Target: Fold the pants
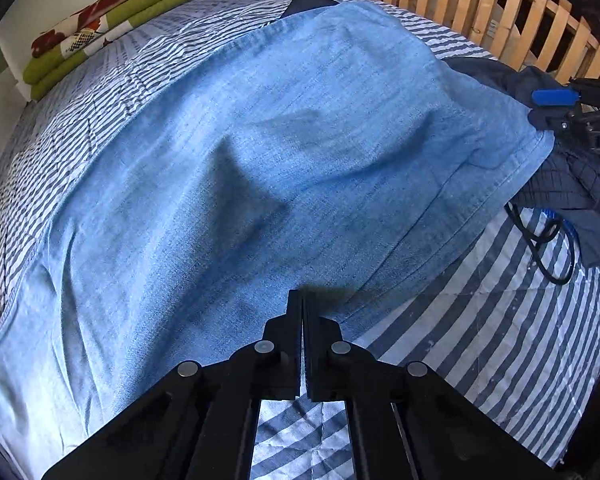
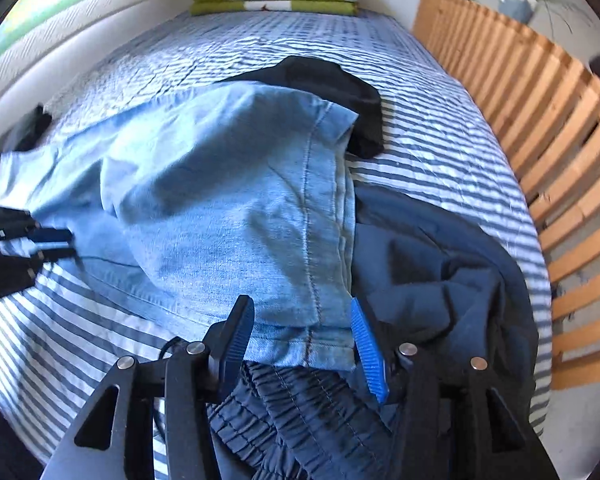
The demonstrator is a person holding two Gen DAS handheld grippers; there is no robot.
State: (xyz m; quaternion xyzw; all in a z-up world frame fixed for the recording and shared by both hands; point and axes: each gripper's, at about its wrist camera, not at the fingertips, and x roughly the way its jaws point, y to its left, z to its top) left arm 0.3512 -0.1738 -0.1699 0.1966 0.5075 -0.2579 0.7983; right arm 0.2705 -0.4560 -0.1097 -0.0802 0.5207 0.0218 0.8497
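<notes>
We see the bed under its striped cover, and across it lie the pants, light blue denim, spread wide with soft bulges and shallow creases. We judge them limp and fairly light, a cloth that will sag wherever it is not held, so the stitched hem and the corners look like the best places to take hold. Their far end lies over a dark navy garment, and a black one shows beyond them. The left tongs are pressed together at the near edge of the pants; whether cloth is caught between them we cannot tell. The right tongs stand apart, straddling the hemmed end of the pants. Only the right view shows the double-stitched hem and the navy garment's gathered waistband; only the left view shows the whole stretch of denim and a black cable.
</notes>
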